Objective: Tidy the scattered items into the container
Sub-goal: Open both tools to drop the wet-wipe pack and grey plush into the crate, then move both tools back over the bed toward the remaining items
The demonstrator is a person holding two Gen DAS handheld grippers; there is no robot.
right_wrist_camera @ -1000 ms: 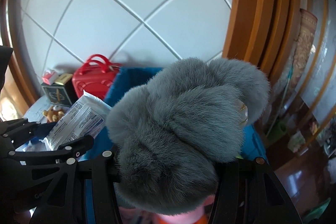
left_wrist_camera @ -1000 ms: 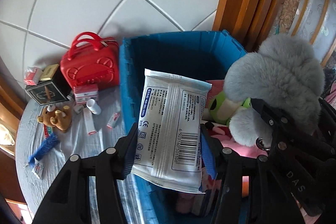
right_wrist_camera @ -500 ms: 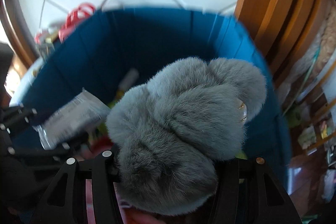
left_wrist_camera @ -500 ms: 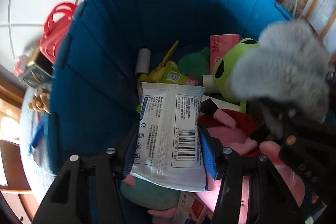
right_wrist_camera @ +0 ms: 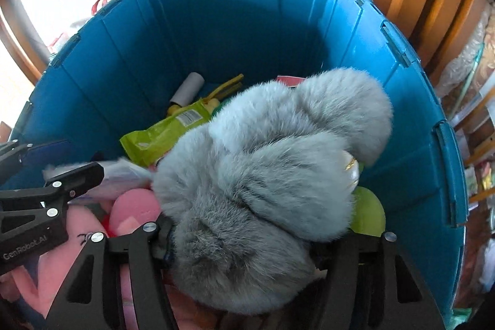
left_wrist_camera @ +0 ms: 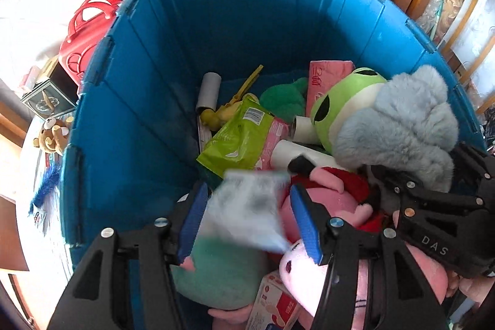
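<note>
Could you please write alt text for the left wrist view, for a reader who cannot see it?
The left tongs, above a blue bin of toys and packets, have a blurred white packet between blue pads. At right, the opening right tongs carry a grey fluffy toy.

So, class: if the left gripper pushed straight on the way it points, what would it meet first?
Probably the blurred white packet between the left gripper pads, then the green pouch in the blue bin; depth is uncertain.

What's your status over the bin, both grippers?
Left gripper inside blue bin, white packet blurred between its pads, grip unclear. Right gripper opening, grey fluffy toy between its jaws. Bin already crowded with plush.
</note>
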